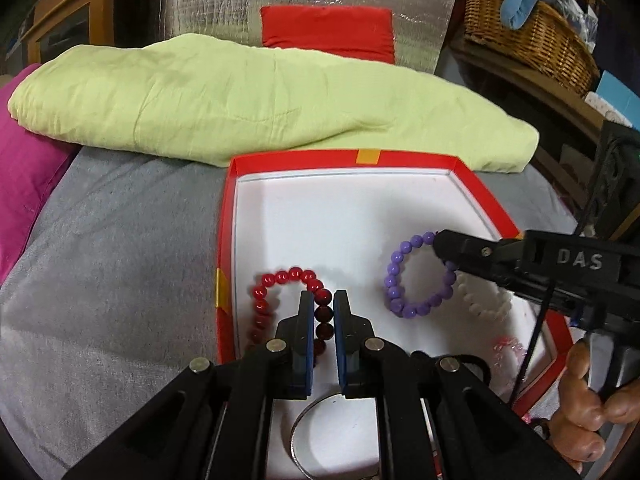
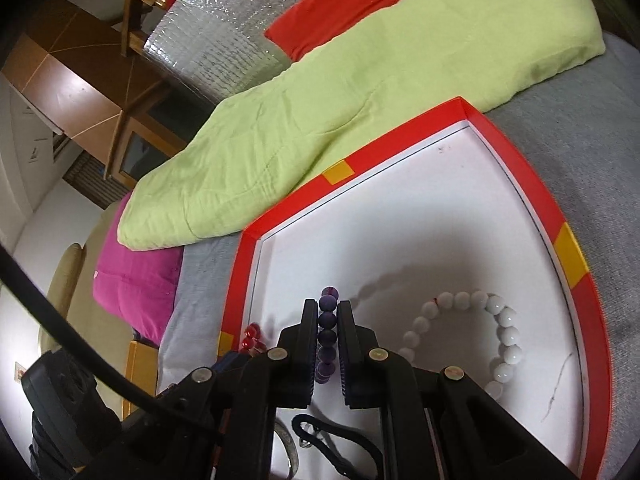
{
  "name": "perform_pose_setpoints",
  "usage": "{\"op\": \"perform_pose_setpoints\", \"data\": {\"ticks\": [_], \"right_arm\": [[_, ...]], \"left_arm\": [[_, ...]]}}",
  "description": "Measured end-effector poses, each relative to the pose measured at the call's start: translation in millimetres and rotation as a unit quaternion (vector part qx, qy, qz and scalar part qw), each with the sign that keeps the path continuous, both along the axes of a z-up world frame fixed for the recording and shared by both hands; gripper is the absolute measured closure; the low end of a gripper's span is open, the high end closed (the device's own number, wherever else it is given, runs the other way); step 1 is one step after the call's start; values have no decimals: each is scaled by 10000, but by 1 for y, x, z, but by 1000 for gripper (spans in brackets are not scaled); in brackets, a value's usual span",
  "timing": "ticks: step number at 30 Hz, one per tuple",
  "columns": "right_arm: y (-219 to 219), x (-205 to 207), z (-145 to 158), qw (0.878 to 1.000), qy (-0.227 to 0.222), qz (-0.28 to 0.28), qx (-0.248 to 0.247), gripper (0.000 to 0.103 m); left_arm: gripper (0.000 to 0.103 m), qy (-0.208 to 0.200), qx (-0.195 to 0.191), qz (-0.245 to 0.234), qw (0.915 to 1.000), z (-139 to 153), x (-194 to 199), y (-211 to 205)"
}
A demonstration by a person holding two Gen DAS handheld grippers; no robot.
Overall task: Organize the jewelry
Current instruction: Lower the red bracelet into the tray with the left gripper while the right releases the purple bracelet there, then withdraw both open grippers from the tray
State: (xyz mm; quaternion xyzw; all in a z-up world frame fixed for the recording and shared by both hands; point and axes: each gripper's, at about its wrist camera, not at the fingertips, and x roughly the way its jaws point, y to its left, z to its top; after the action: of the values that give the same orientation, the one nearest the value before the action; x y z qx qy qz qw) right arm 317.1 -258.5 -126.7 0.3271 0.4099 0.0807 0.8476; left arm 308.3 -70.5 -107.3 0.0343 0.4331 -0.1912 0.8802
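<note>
A red-rimmed box with a white floor lies on a grey cloth. My left gripper is shut on the red bead bracelet at the box's left side. My right gripper is shut on the purple bead bracelet; in the left wrist view it reaches in from the right and holds the purple loop by its far side. A white bead bracelet lies on the box floor to the right, also in the left wrist view. A pink bracelet lies nearer, blurred.
A metal bangle lies under my left gripper. A black cord lies under my right gripper. A light green folded cloth lies behind the box, a magenta cloth at left. A wicker basket stands at the back right.
</note>
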Motion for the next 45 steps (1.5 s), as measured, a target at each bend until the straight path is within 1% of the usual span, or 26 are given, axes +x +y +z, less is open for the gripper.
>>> {"op": "perform_pose_setpoints", "data": {"ticks": [1,5,7,9,11,12,14,19,24,31,35,38,42,45], "right_arm": [[0,0,0,10000,11,-8,-10,90],[-2,-2,0,10000,59,-63,5,90],[-5,-3,1,9999,66,-108,0,90],[-8,-5,5,9999,29,-114,-17,90],[-9,-7,9,9999,-4,-104,-47,88],[-10,-7,11,10000,-10,-92,-29,86],[-13,-12,16,10000,-46,-69,1,76],[-18,-27,26,9997,-128,27,-206,74],[-31,-48,33,9994,-143,24,-313,74],[-47,-90,53,9986,-352,20,-402,74],[-50,-115,59,9980,-390,9,-504,74],[-53,-139,56,9974,-271,43,-673,74],[-59,-161,45,9971,4,78,-759,74],[-56,-171,29,9955,344,228,-855,74]], "left_arm": [[93,21,38,14,10000,-1,0,0],[91,86,146,62,9998,-2,1,2],[86,108,156,88,9998,-1,2,4],[69,22,229,131,9996,3,0,7],[60,-121,259,177,9994,10,-4,9],[58,-183,267,182,9993,13,-7,9],[55,-299,309,192,9989,20,-11,9],[52,-643,429,282,9966,38,-28,11],[46,-929,572,331,9935,49,-52,10],[46,-1019,667,160,9924,50,-91,5],[45,-971,632,-2,9933,48,-114,0],[45,-911,596,-231,9938,45,-133,-7],[45,-805,736,-446,9930,35,-148,-17],[45,-472,682,-481,9954,23,-147,-19]]}}
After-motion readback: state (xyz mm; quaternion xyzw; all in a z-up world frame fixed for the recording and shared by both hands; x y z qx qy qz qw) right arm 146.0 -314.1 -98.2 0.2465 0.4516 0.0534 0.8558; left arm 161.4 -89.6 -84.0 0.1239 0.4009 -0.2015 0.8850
